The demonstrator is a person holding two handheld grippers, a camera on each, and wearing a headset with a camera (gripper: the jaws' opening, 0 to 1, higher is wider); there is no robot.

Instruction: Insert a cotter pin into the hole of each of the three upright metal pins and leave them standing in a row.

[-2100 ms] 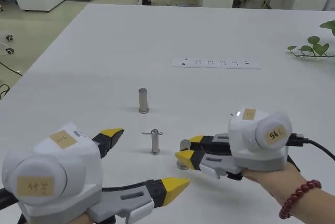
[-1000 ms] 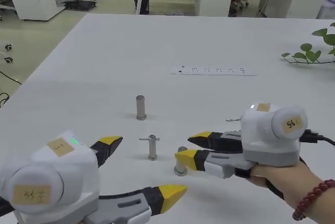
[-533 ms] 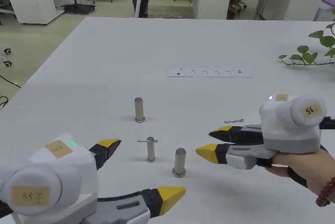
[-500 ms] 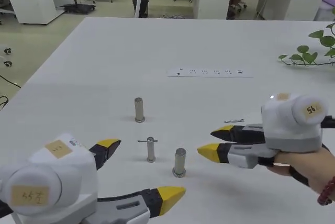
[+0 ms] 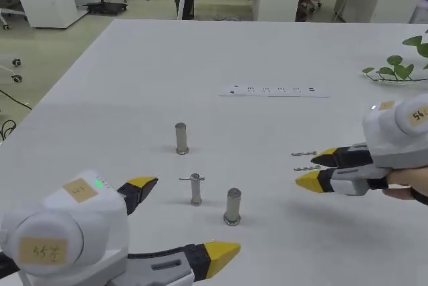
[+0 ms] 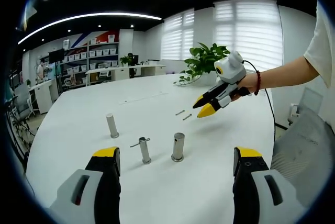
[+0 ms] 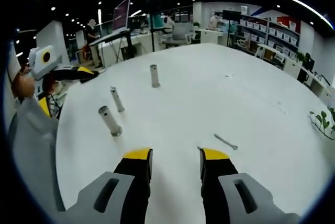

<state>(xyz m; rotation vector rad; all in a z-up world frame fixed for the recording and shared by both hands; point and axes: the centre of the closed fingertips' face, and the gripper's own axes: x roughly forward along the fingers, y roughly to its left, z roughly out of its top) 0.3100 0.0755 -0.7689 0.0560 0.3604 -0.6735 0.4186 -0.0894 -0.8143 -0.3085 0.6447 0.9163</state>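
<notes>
The white table (image 5: pixel 267 52) carries everything. The left gripper (image 5: pixel 182 219) hovers at the near left, jaws spread wide and empty. The right gripper (image 5: pixel 315 167) hangs at the right, jaws parted a little, gripping nothing. Three metal pins stand upright: the far pin (image 5: pixel 181 138) bare, the middle pin (image 5: pixel 195 192) with a cotter pin (image 5: pixel 189 178) through its top, the near pin (image 5: pixel 233 206) bare. Two loose cotter pins (image 5: pixel 302 154) lie just by the right gripper's tips

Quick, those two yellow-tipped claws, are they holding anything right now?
Left gripper: open wide, holding nothing.
Right gripper: partly open, holding nothing, tips near the loose cotter pins.
</notes>
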